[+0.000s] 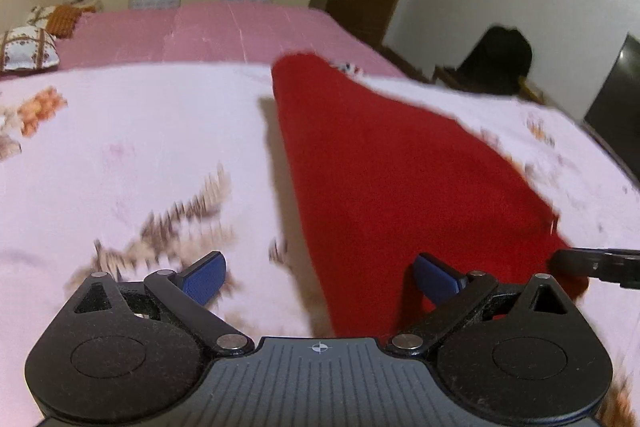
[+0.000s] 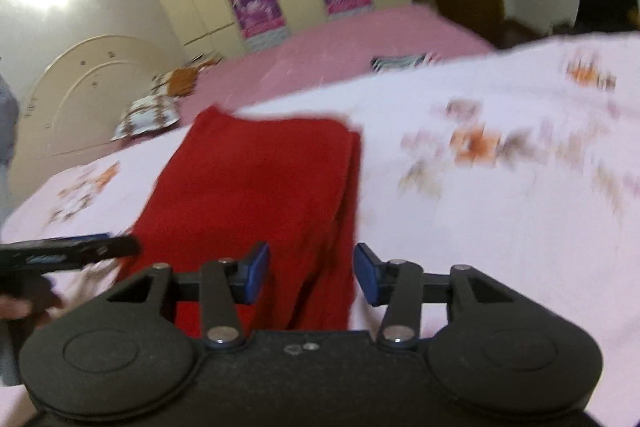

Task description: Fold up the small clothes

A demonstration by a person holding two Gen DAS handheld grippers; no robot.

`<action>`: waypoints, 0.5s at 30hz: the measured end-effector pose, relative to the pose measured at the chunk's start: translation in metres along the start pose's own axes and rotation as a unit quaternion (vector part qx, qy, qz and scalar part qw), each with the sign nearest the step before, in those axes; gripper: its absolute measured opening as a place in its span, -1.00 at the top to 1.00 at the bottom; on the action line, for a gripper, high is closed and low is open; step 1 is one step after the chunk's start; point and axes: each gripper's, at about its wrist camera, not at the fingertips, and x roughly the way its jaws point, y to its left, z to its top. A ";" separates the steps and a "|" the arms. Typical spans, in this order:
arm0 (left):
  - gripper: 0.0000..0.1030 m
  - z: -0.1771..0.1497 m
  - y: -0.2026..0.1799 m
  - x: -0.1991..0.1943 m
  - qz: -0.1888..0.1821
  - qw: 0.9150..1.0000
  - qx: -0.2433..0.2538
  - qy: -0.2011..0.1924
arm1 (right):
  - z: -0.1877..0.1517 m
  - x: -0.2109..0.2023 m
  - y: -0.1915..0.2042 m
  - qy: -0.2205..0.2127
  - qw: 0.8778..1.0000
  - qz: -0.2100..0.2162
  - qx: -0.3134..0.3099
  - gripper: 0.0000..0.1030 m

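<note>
Red cloth [image 2: 256,195]: near end hidden behind right gripper [image 2: 312,273] body. Floral bedsheet [image 2: 500,187] beside cloth: print motion-blurred, pattern unreadable.

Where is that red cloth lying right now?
The red cloth lies folded on the white floral bedsheet, just ahead of both grippers: right of centre in the left wrist view, left of centre in the right wrist view, with the pink sheet beyond it.

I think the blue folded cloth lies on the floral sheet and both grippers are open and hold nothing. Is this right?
Only the colour is wrong: the folded cloth is red, as the right wrist view shows. It lies on the floral sheet, and the left gripper and right gripper are open and hold nothing.
</note>
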 end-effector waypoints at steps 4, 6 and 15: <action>-0.94 -0.008 0.005 0.004 -0.006 1.000 -0.020 0.008 | -0.012 0.010 0.012 0.008 0.999 -0.031 -0.034 0.86; -0.95 -0.012 0.004 -0.002 0.007 1.000 -0.001 0.003 | -0.010 0.005 0.007 -0.003 0.999 -0.037 -0.023 0.86; -0.94 0.016 0.008 -0.020 0.021 0.998 0.023 -0.058 | 0.007 -0.011 -0.001 -0.043 0.997 -0.053 -0.024 0.65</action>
